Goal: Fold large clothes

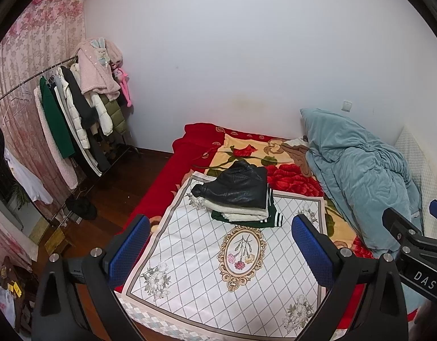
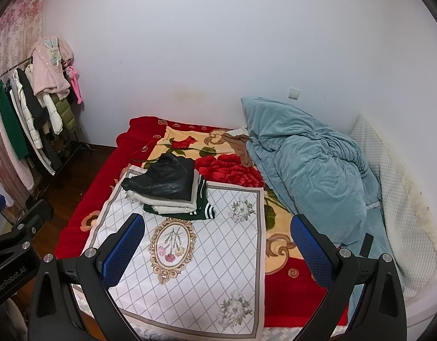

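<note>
Landmark: the white diamond-pattern cloth (image 1: 207, 258) spread on the bed. Left of it, across the wooden floor, a clothes rack (image 1: 62, 119) holds hanging coats. The left gripper (image 1: 221, 253) hovers above the cloth's near end, jaws spread wide, holding nothing. At the cloth's far end sits a stack of folded clothes (image 1: 241, 199): black leather jacket on top, cream garment beneath, green striped one lowest. The right gripper (image 2: 218, 253) likewise hovers, jaws apart, empty. Right of the cloth lies a rumpled teal duvet (image 2: 309, 170).

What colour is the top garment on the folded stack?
Black, leather-like jacket; clearest in the right wrist view.
</note>
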